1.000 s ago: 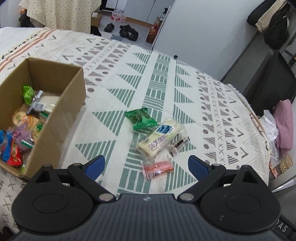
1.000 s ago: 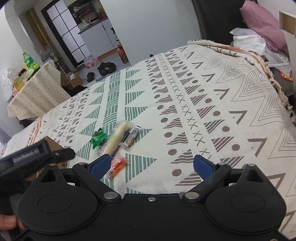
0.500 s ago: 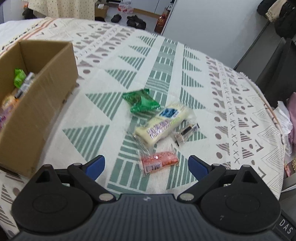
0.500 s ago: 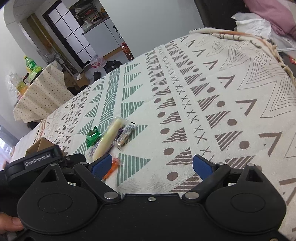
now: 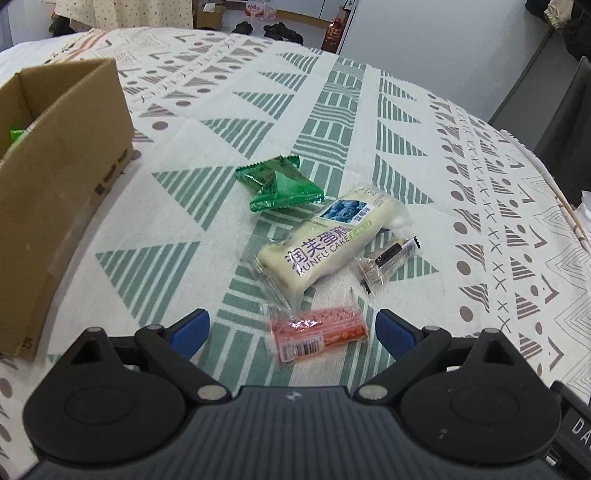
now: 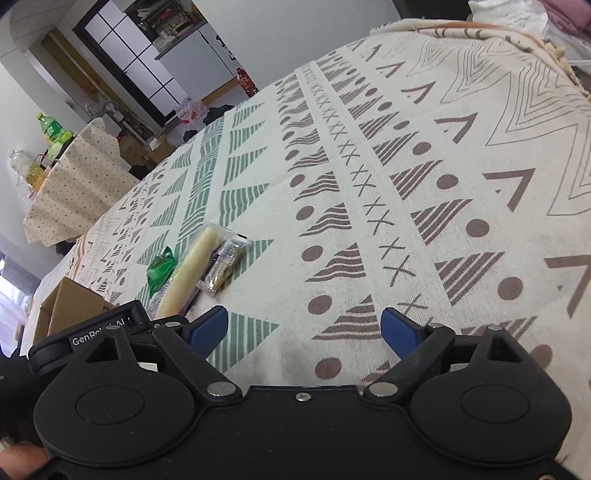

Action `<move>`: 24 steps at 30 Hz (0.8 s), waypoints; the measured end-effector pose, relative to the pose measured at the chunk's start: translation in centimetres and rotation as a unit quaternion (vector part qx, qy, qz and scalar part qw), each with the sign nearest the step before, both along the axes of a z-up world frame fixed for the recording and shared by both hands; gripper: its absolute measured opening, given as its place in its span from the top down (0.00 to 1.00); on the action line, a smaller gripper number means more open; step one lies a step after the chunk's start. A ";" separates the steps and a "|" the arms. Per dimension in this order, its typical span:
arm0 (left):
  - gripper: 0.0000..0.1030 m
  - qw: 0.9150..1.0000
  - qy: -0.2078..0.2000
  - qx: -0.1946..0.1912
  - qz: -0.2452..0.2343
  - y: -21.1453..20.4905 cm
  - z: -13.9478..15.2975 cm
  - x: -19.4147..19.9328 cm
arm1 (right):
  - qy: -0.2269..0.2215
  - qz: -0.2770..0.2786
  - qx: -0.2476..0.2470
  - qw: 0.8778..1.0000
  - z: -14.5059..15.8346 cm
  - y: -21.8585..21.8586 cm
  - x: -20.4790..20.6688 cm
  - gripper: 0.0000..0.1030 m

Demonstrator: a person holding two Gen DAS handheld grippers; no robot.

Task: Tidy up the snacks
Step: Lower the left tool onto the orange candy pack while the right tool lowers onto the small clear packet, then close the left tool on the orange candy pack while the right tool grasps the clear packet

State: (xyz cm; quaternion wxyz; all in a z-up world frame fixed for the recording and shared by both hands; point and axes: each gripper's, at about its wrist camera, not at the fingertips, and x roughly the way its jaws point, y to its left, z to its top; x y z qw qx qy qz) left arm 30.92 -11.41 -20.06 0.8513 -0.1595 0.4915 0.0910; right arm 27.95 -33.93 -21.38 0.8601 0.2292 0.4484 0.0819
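Observation:
Several wrapped snacks lie together on the patterned tablecloth: a green packet, a long cream cake bar, a small dark bar and a pink packet. My left gripper is open and low over the cloth. The pink packet lies between its blue fingertips, untouched. An open cardboard box with snacks inside stands to the left. My right gripper has its jaws wide but closing, with only cloth between them. From there the cake bar, green packet and dark bar lie ahead-left.
The left gripper's black body sits beside the right one, with the box behind it. A dark chair stands past the table's right edge. A second table with a dotted cloth carries bottles. Shoes lie on the floor.
Both grippers have sunk toward the table and closer to the snacks. The pink packet now lies between the left fingertips, and the box has slid left in that view.

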 end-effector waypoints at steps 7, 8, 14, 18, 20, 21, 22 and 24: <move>0.49 1.000 -0.001 0.007 0.011 -0.1 0.0 -0.1 | -0.005 0.002 0.006 1.000 -0.8 0.3 1.6 0.13; 0.50 1.000 0.001 0.004 0.012 0.0 0.0 -0.1 | -0.008 0.004 0.007 1.000 -0.8 0.4 2.0 0.13; 0.52 1.000 -0.004 0.019 0.018 0.8 0.1 -1.1 | -0.021 0.022 0.010 0.999 -1.1 1.9 3.8 0.13; 0.52 1.000 -0.005 0.010 0.028 1.9 0.3 -1.3 | -0.029 0.038 0.013 0.999 -1.2 3.3 4.6 0.16; 0.52 0.999 -0.007 0.009 0.031 2.2 0.4 -1.3 | -0.036 0.043 0.003 0.998 -1.1 4.1 5.0 0.16; 0.52 0.999 -0.009 0.009 0.031 2.4 0.5 -1.4 | -0.038 0.045 -0.002 0.998 -1.1 4.5 5.1 0.18; 0.52 0.999 -0.010 0.009 0.032 2.6 0.6 -1.5 | -0.040 0.047 -0.005 0.998 -1.1 4.8 5.4 0.20; 0.52 0.999 -0.010 0.006 0.036 3.2 0.7 -1.7 | -0.043 0.049 -0.004 0.998 -1.1 5.4 5.8 0.23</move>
